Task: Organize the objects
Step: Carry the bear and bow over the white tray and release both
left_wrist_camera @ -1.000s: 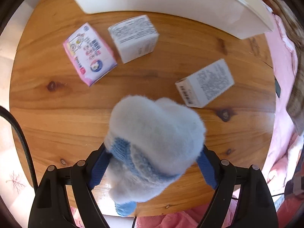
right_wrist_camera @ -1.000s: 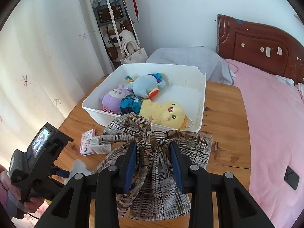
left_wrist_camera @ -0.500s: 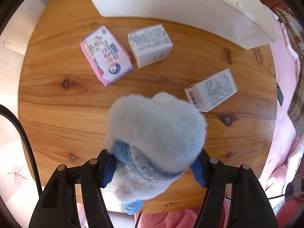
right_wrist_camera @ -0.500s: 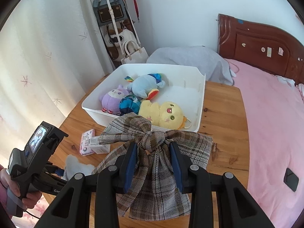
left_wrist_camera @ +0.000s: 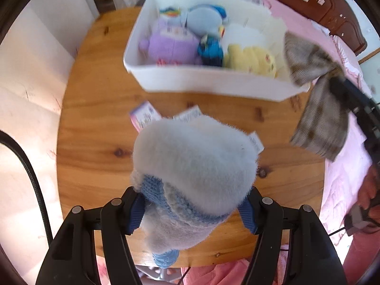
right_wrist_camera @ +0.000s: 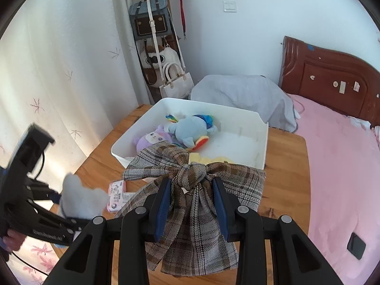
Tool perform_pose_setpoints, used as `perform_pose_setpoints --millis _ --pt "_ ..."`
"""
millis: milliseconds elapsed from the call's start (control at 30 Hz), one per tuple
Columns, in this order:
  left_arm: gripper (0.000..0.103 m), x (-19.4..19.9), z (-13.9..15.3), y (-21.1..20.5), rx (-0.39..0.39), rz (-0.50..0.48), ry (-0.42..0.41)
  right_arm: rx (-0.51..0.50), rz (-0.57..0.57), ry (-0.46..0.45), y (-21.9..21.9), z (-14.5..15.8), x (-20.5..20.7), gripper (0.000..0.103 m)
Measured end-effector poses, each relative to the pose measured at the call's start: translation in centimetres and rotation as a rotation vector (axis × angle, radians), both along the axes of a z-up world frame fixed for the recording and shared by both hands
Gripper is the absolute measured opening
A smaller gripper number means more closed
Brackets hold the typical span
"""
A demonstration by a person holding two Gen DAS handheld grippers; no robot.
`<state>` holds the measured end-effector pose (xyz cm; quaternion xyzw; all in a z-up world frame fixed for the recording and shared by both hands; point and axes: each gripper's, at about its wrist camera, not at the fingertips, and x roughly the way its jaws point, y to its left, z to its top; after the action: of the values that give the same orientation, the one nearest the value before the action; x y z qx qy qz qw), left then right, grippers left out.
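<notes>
left wrist view: the left gripper (left_wrist_camera: 193,210) is clamped on a fluffy blue mitten (left_wrist_camera: 190,166), held above the table (left_wrist_camera: 95,142), likely bound for the white bin (left_wrist_camera: 213,83) of plush toys (left_wrist_camera: 171,45); small boxes (left_wrist_camera: 142,118) lie between.

right wrist view: the right gripper (right_wrist_camera: 192,204) pinches a plaid bow (right_wrist_camera: 192,190) at its knot, just before the bin's near rim.

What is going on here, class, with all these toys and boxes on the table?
A person is tidying up with a hand-held gripper in each hand. The left hand-held gripper is shut on a fluffy pale blue mitten; the right hand-held gripper is shut on a brown plaid bow. Both are held above the wooden table, near the white bin of plush toys. Small boxes lie on the table.
</notes>
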<state>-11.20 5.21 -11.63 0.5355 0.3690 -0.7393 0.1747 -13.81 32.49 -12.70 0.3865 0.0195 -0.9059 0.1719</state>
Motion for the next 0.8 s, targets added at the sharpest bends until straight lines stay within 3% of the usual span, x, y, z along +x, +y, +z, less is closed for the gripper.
perform_pose_setpoints --millis 167,367,567,800 --pt "0.069 -1.0 2.5 -1.2 -0.032 -0.008 0.079 -0.003 -0.024 0.013 -0.7 0.0 -0.9 0.036" --pt "0.069 -3.8 3.5 -4.3 -0.059 -0.008 0.158 0.004 -0.080 0.031 -1.4 -1.0 -2.4 0.037" --pt "0.069 -6.1 3.9 -6.5 -0.061 -0.010 0.242 -0.004 -0.135 0.093 -1.9 -1.7 -4.0 0.036" --pt "0.069 -9.2 3.5 -8.7 -0.051 -0.010 0.299 -0.002 -0.188 0.048 -2.0 -3.1 -5.8 0.036"
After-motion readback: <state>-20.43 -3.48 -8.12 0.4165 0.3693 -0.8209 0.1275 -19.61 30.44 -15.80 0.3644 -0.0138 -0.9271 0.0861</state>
